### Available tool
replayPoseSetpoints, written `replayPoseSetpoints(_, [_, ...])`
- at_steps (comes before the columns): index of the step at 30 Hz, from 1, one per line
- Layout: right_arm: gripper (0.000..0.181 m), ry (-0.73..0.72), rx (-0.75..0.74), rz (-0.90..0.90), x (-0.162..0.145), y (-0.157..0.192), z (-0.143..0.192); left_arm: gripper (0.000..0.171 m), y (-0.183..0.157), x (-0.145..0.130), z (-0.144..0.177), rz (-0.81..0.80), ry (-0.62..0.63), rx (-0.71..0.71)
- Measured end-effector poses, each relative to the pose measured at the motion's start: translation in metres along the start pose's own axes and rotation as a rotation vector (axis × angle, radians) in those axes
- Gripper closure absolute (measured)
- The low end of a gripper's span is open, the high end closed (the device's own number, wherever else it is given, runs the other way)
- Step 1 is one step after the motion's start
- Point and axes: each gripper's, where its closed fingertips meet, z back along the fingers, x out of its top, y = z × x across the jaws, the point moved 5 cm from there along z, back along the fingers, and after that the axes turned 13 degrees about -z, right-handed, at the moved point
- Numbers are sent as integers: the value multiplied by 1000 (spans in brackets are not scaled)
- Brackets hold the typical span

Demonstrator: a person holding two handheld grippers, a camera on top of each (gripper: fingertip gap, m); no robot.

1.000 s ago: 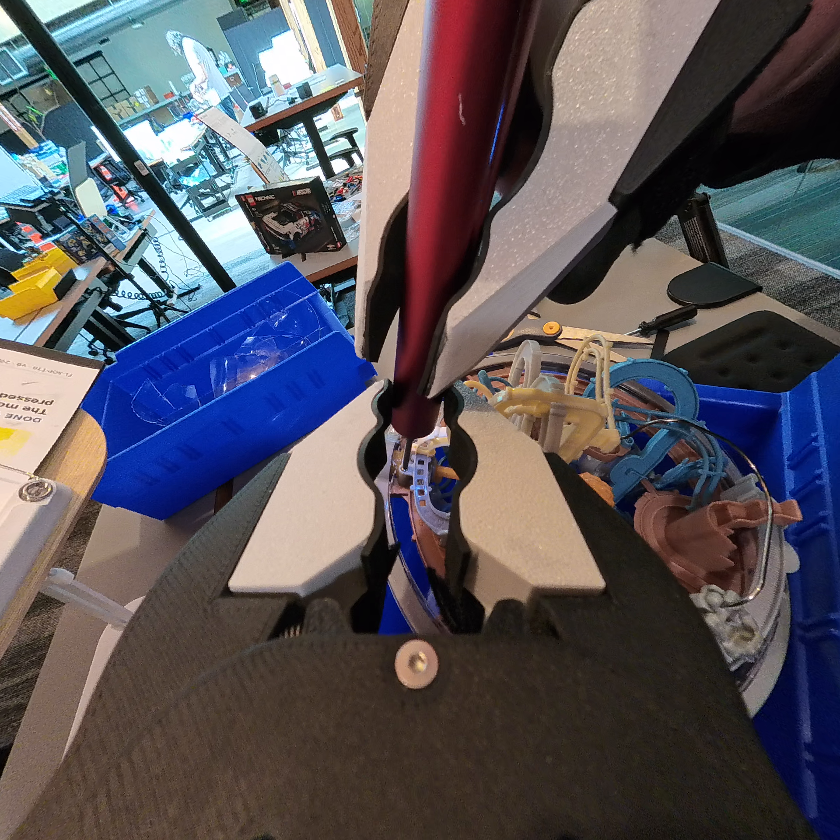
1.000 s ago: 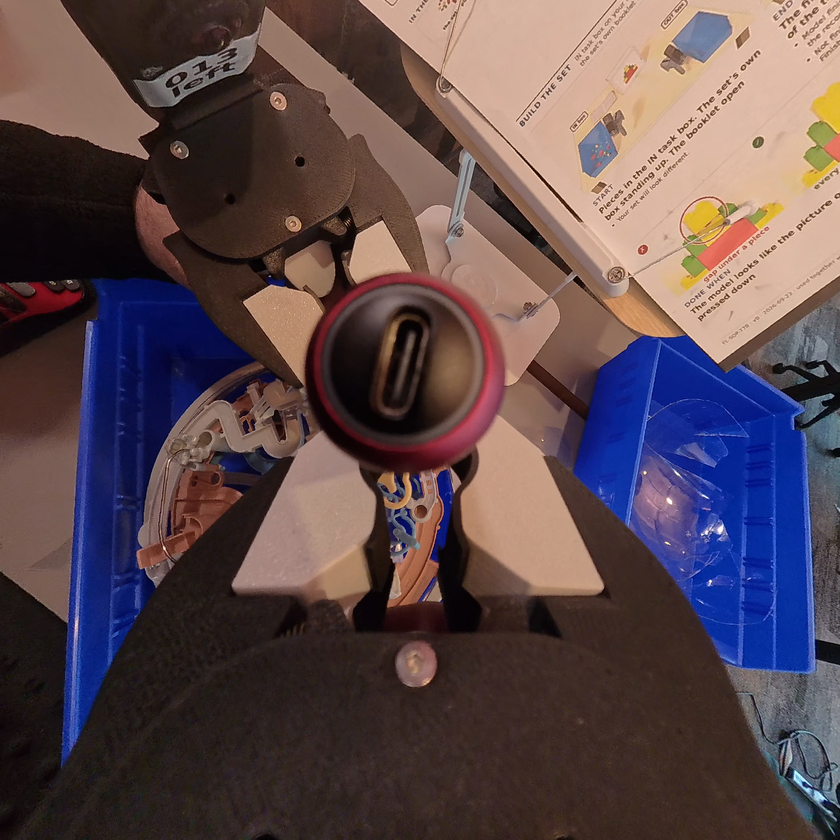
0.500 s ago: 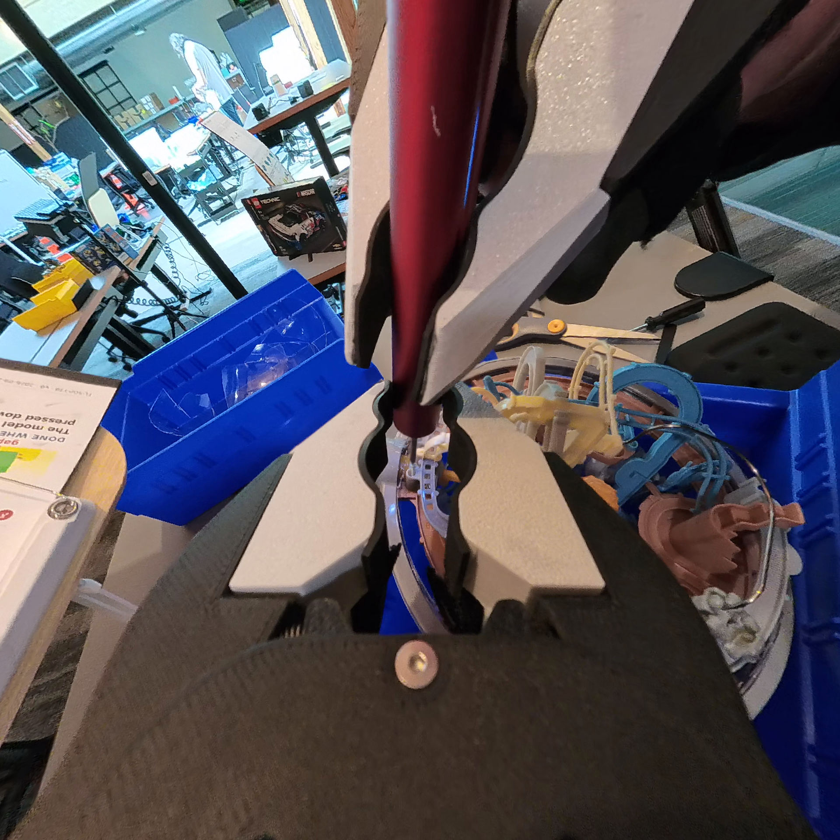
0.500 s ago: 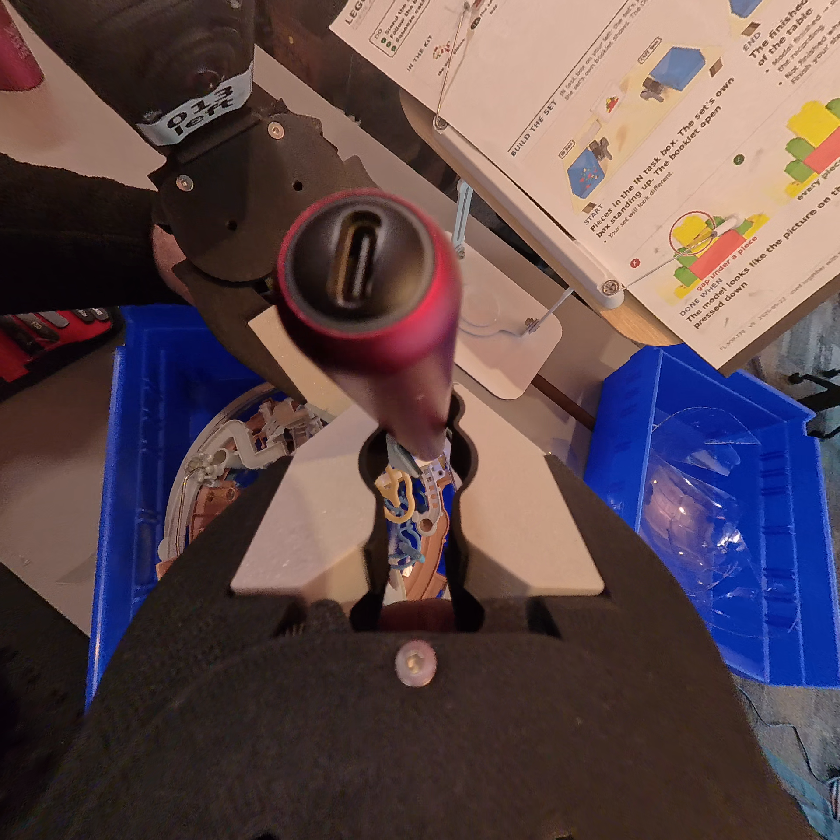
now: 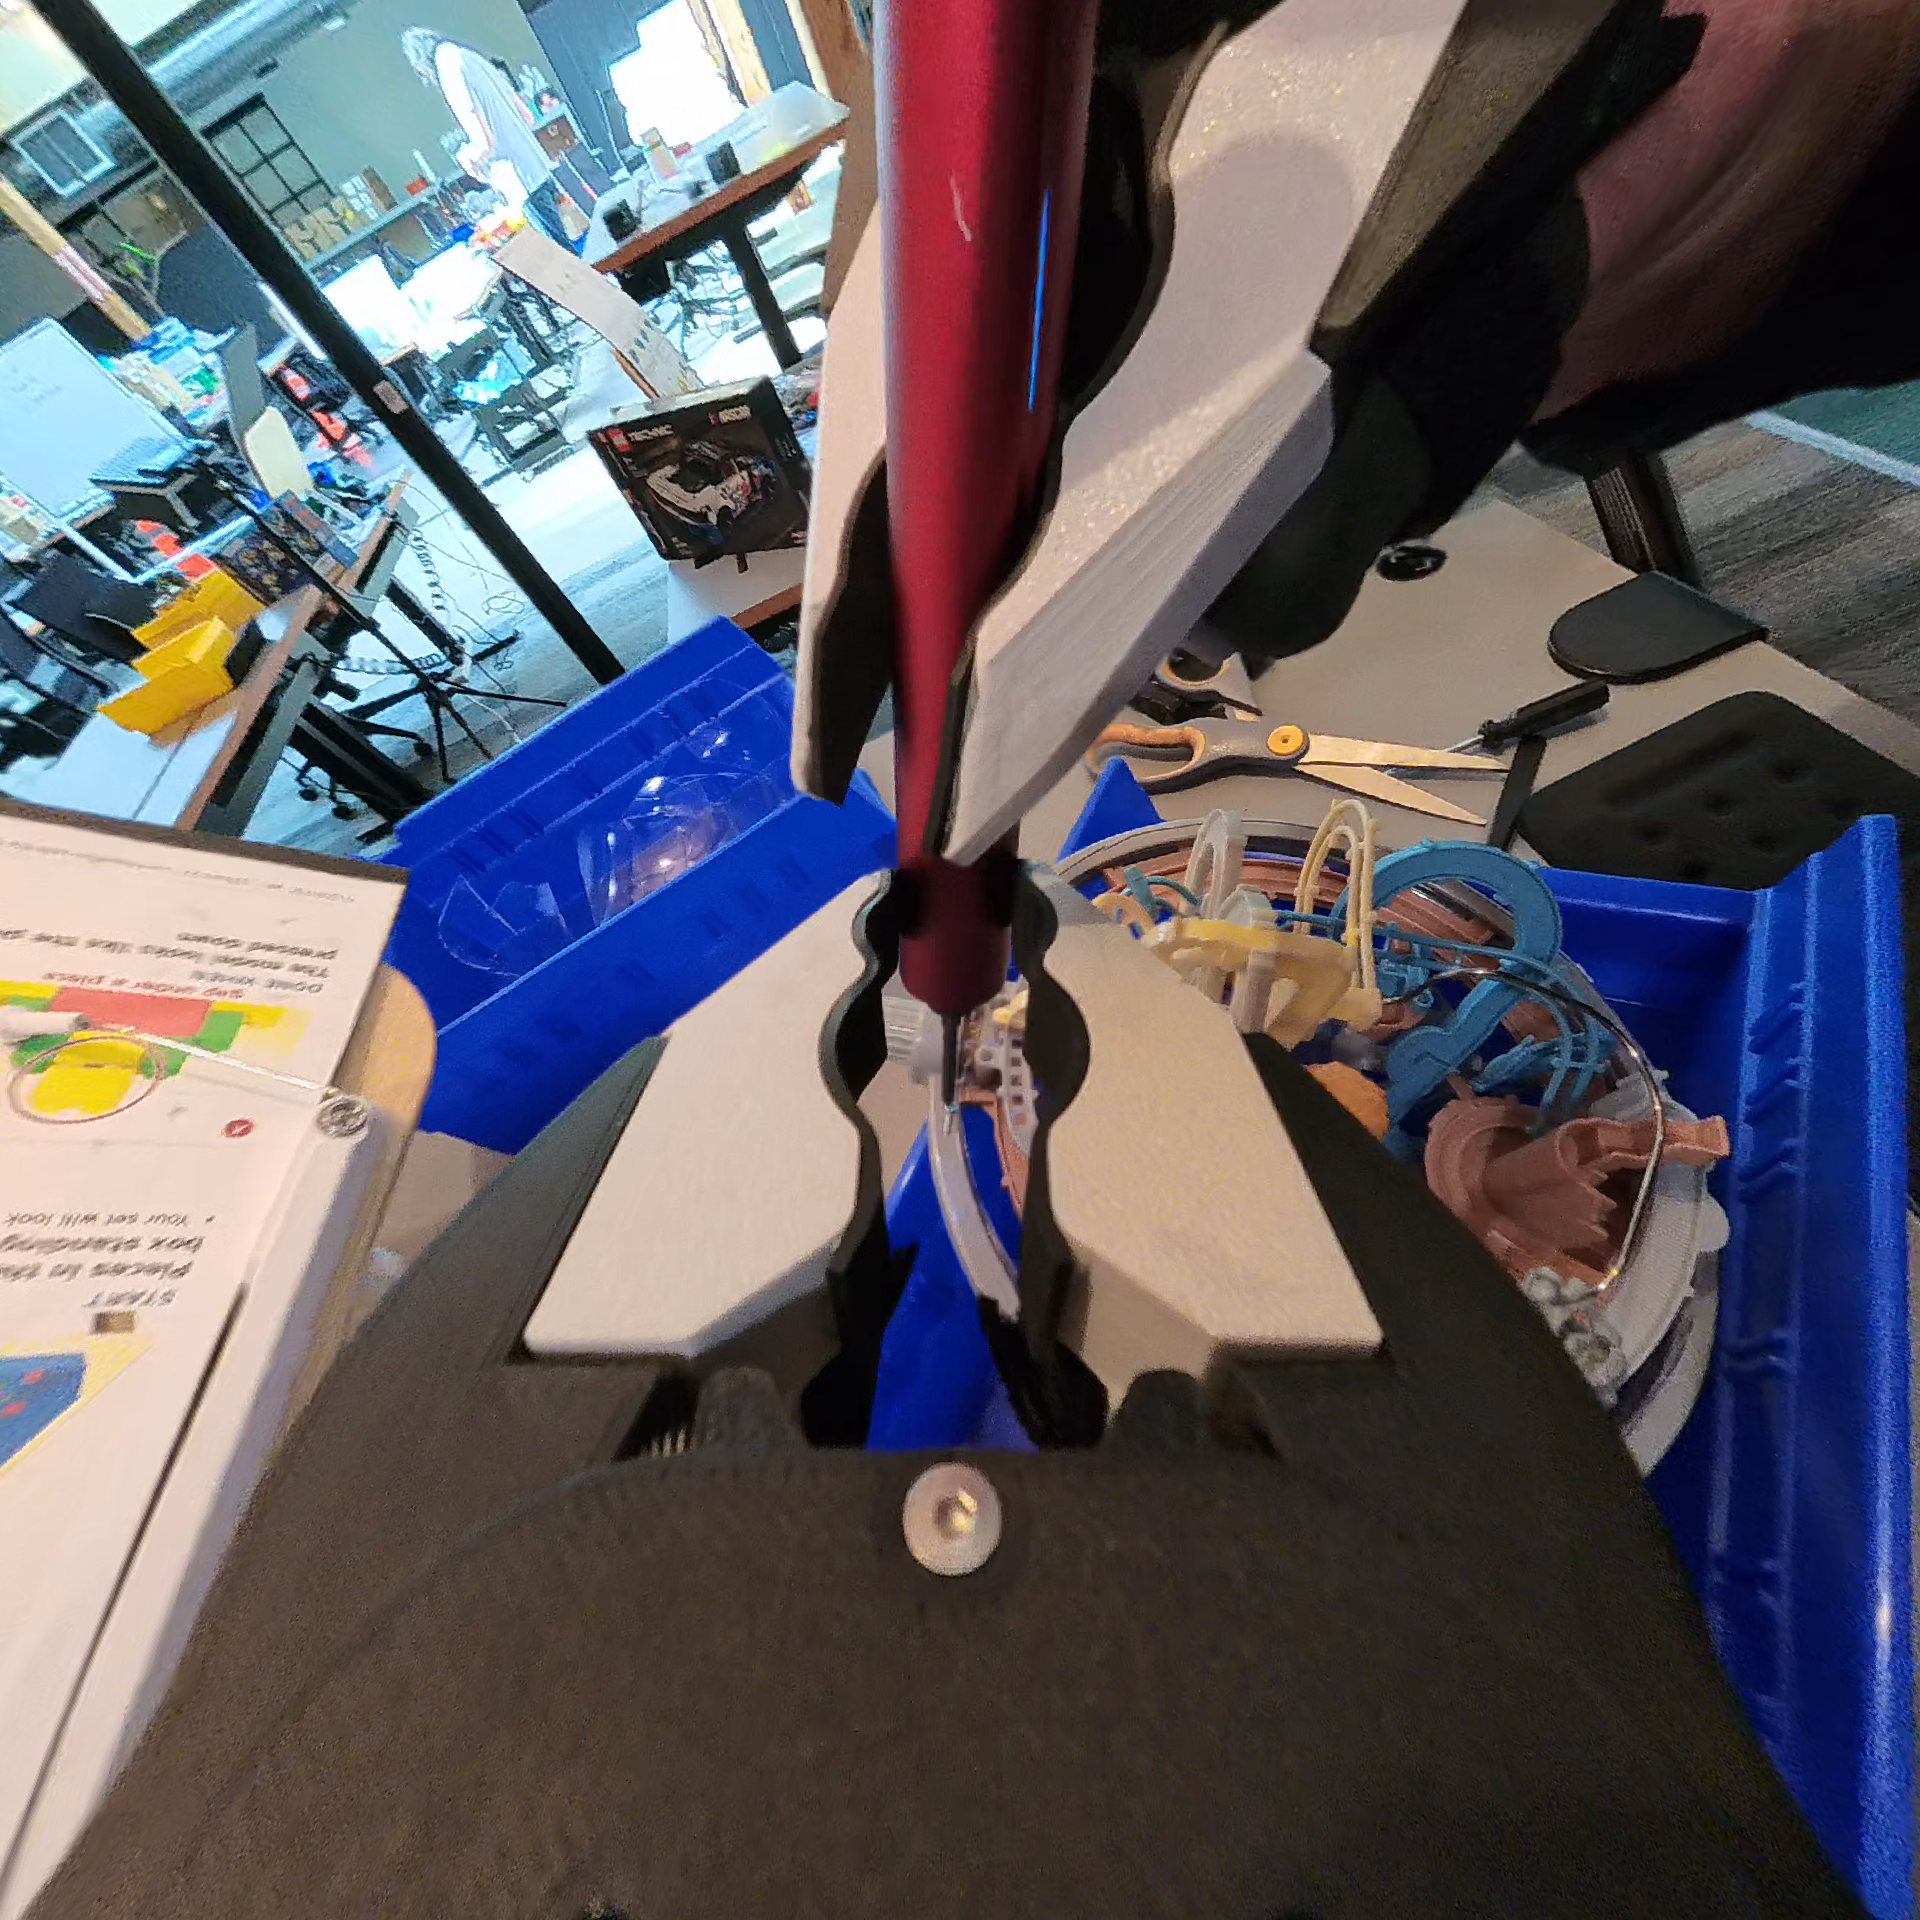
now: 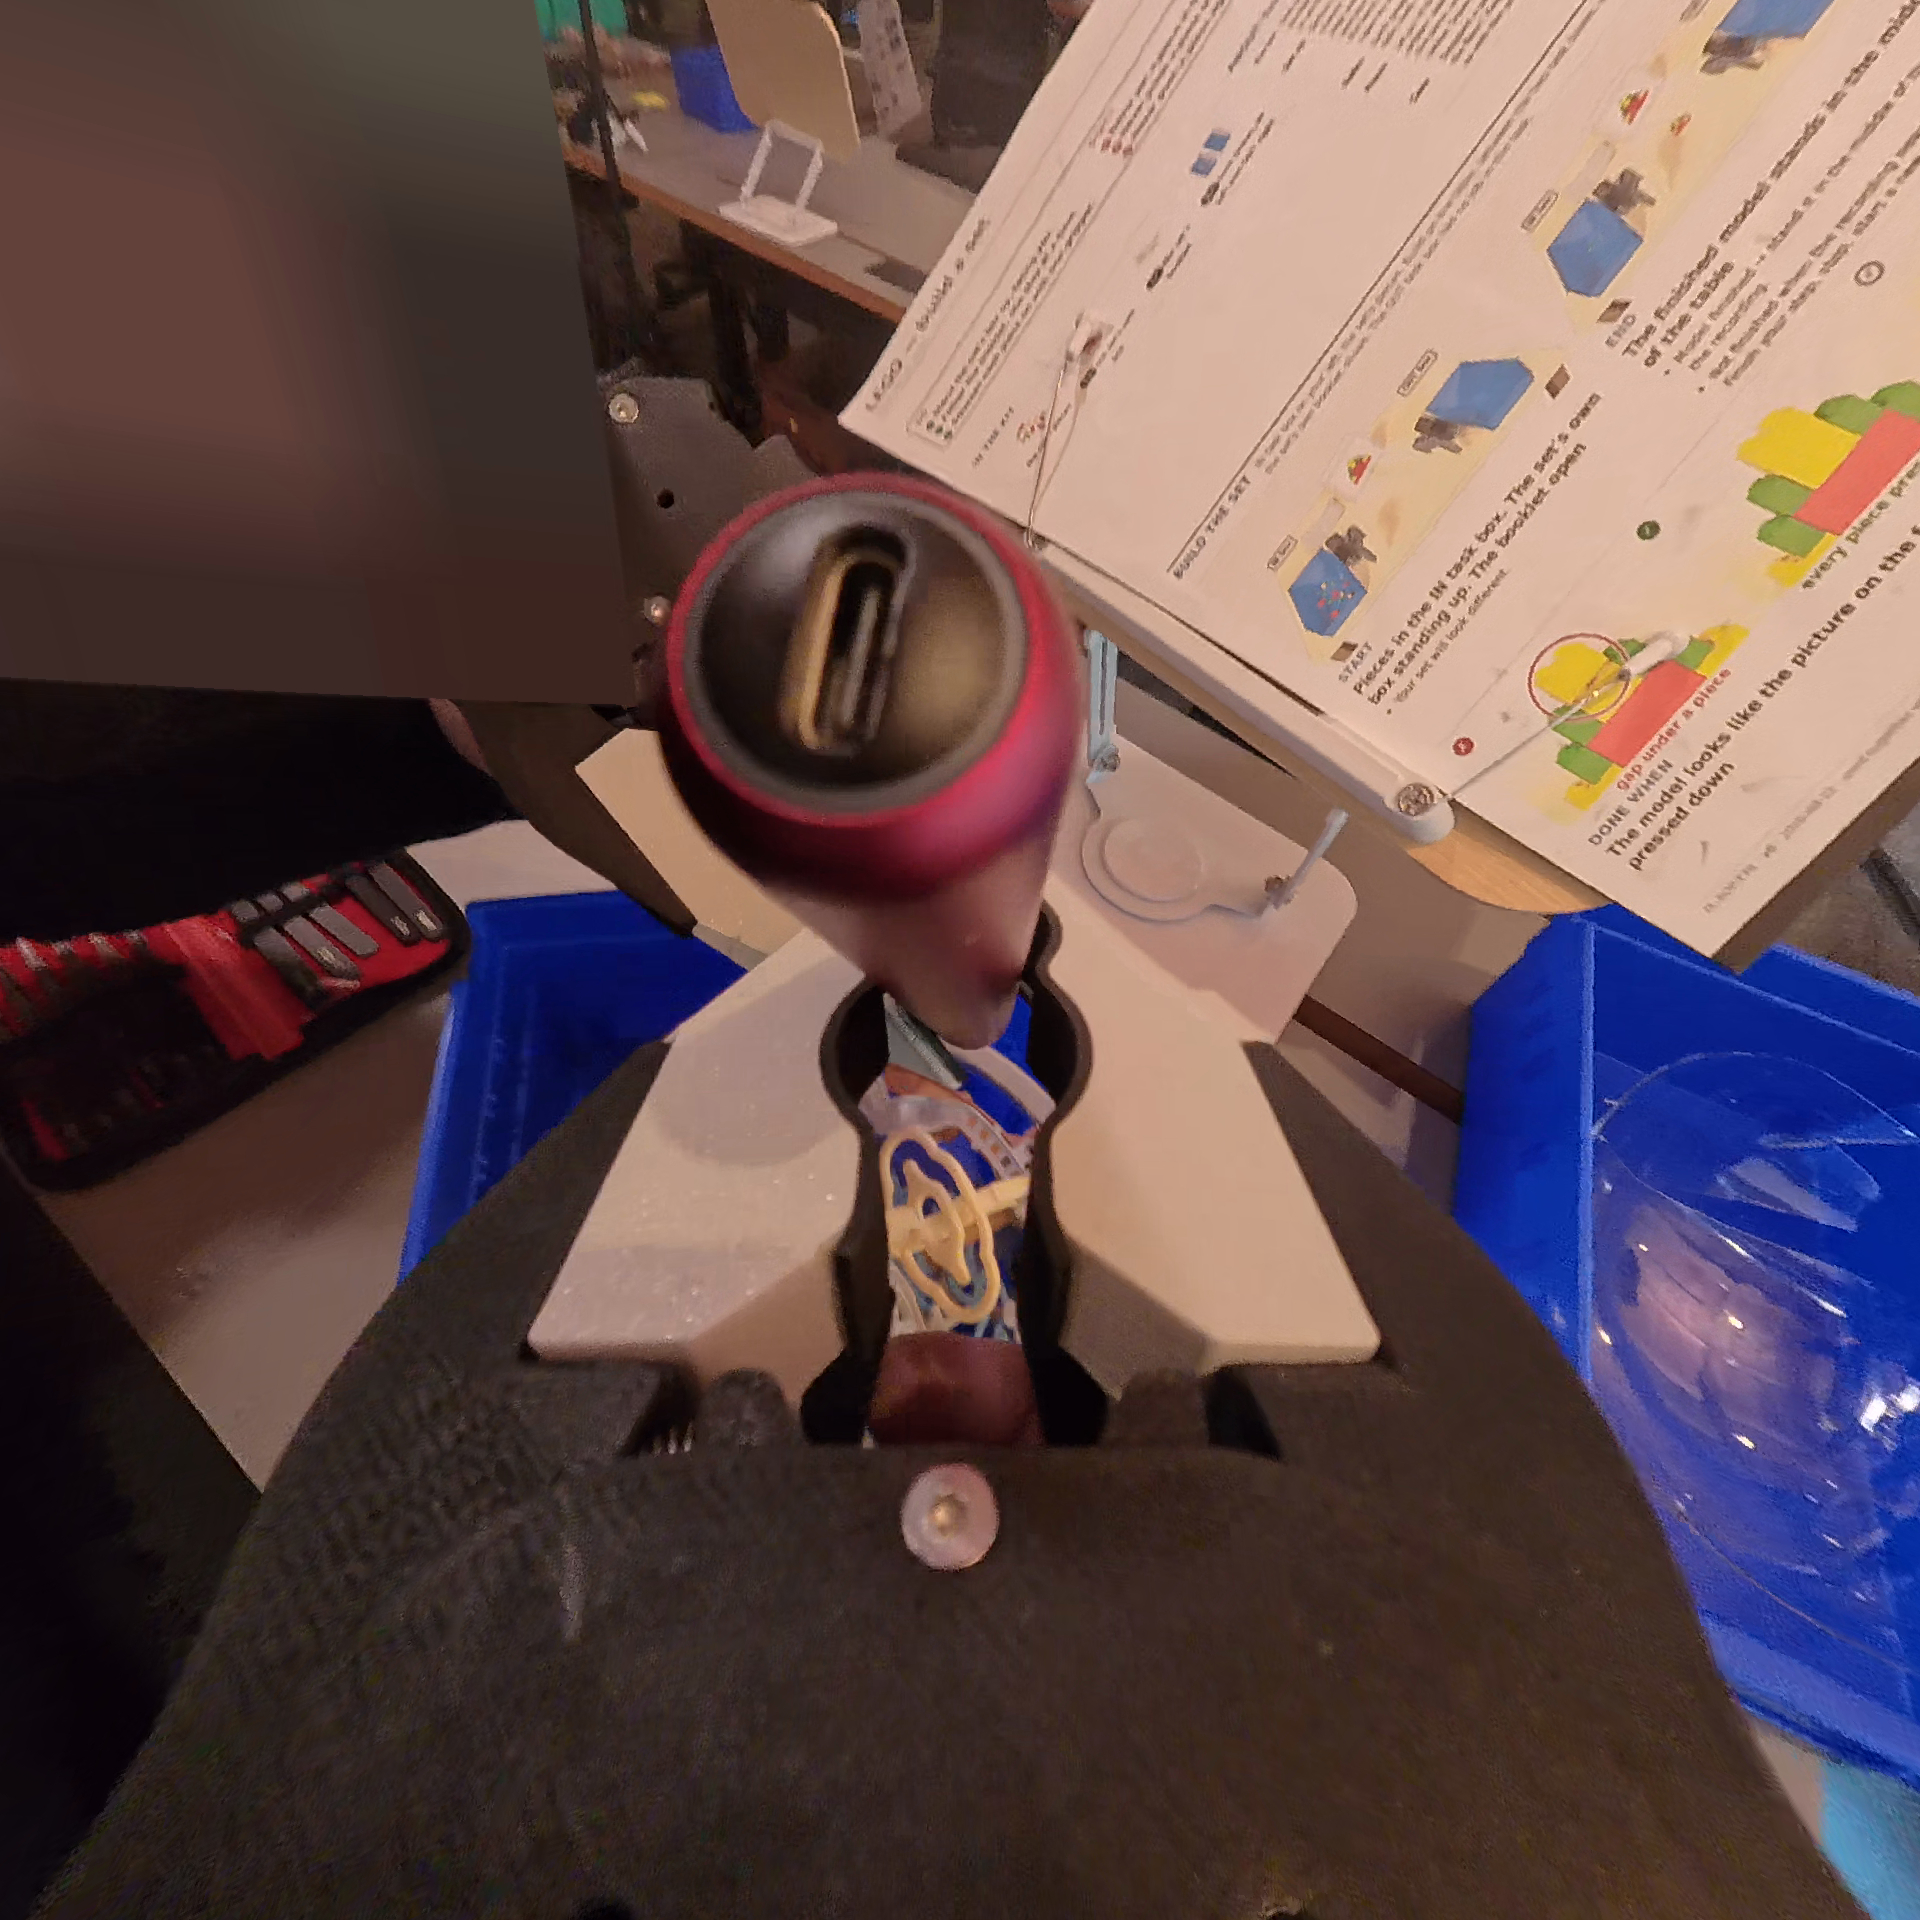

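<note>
Red pen-shaped electric screwdriver [image 5: 961, 436] stands near-vertical over the round toy assembly [image 5: 1382, 997], thin bit down at the assembly's left rim, likely on a fastener there, though the contact point is too small to tell. Right gripper [image 5: 914, 810] comes down from above and is clamped on the screwdriver barrel, which keeps the tool upright and lets it press down; in the right wrist view the tool's port end [image 6: 862, 665] points back at the camera, so that gripper [image 6: 951, 997] looks straight down the shaft. Left gripper [image 5: 951, 966] is level, low and aimed forward, its tips pinched around the lower barrel just above the bit, seemingly steadying the tip. The assembly sits in the near blue bin [image 5: 1808, 1195]; a second blue bin [image 5: 623, 914] with clear plastic shells lies to the left. Scissors [image 5: 1299, 748] lie far on the bench [image 5: 1455, 623], instruction sheet [image 6: 1507, 416] on a stand at left.
</note>
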Motion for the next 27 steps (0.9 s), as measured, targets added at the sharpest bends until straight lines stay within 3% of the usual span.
replayPoseSetpoints(5, [163,-72,58,-55,9,2,-5,150,4,-3,19,6,36,58])
replayPoseSetpoints(9, [162,-100,87,-93,12,1,-4,138,5,-16,39,72,58,89])
replayPoseSetpoints(17, [163,-133,158,-144,17,6,3,153,-8,-43,44,84,145,62])
replayPoseSetpoints(20, [162,-131,161,-144,17,7,3,171,-11,-40,43,57,131,58])
replayPoseSetpoints(27, [163,-141,171,-155,17,8,9,171,-17,-46,49,58,161,49])
